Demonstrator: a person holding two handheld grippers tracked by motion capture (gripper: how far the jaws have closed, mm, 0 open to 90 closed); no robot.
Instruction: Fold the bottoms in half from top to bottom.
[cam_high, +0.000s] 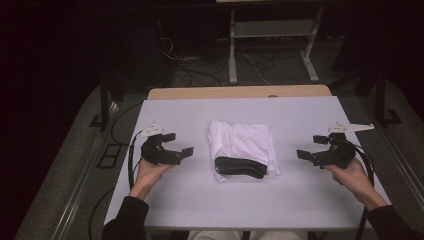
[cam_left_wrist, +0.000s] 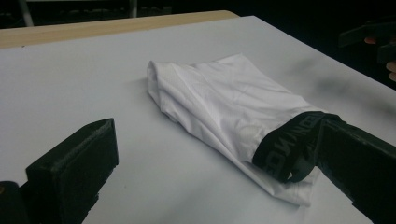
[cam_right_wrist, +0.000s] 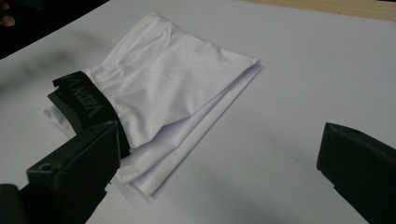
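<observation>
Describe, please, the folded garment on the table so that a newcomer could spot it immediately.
On the white table, midway between the left gripper and the right gripper, lies a folded white garment. Its black lettered waistband along the near edge marks it out.

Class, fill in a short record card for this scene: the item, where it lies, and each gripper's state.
item: folded white garment with a black waistband
place: middle of the white table, waistband toward the person
left gripper: open, beside the garment, apart from it
right gripper: open, on the other side, apart from it
</observation>
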